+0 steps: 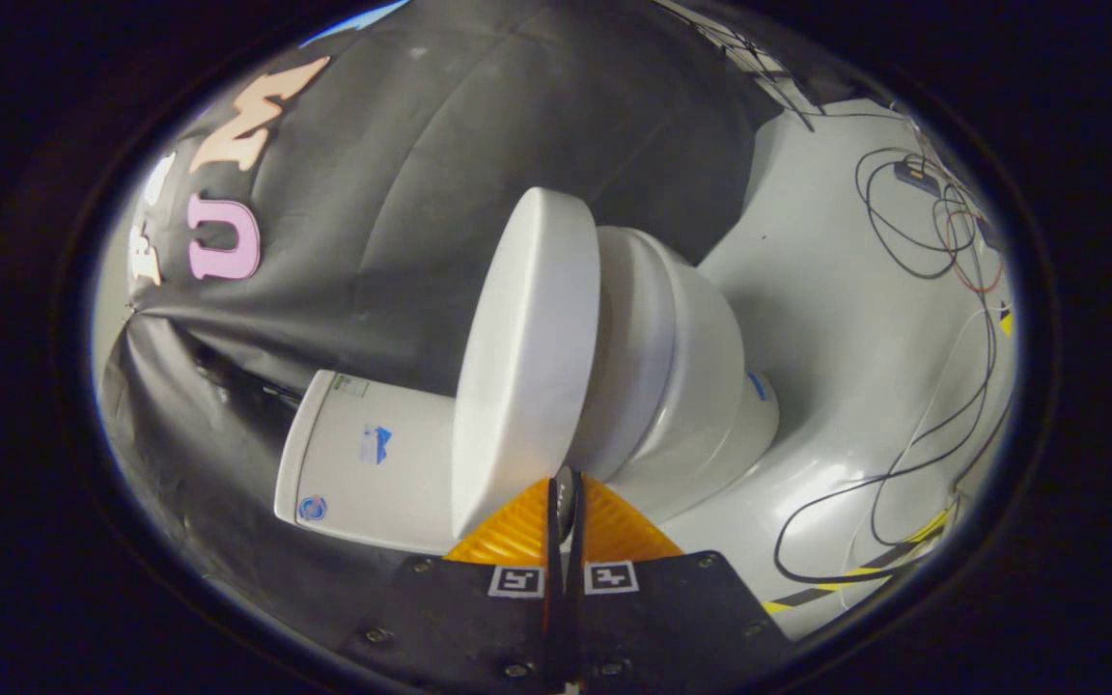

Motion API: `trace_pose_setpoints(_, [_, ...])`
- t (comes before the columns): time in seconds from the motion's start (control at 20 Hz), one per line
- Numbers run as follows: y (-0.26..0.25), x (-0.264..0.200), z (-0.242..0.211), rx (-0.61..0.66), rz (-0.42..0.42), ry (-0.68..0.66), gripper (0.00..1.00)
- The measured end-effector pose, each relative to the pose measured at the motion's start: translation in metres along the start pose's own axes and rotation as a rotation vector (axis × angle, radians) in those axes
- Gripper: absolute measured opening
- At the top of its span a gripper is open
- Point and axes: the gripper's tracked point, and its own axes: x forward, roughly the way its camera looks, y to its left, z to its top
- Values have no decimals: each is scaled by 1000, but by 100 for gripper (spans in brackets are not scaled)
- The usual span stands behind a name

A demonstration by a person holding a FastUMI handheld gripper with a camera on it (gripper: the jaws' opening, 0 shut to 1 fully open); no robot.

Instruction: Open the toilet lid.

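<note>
Just ahead of the tongs (564, 507), whose fingers are pressed together with nothing visibly between them, the white lid (527, 357) stands well raised off the seat (635, 347), its edge touching the fingertips. It looks smooth and glossy. Judging by this, only the last swing toward the tank (363, 458) remains.

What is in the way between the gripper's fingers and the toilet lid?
Nothing visible. The hand-held gripper has its fingers closed together, right at the edge of the toilet lid, with no object between them. The lid is lifted off the bowl and tilts toward the tank, with nothing in between.
</note>
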Motion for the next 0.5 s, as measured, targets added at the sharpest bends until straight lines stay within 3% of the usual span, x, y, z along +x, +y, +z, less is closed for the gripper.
trace_pose_setpoints(0.3, [16,-5,-1,-48,-7,-13,1])
trace_pose_setpoints(0.5, [16,-6,1,-106,-74,-33,1])
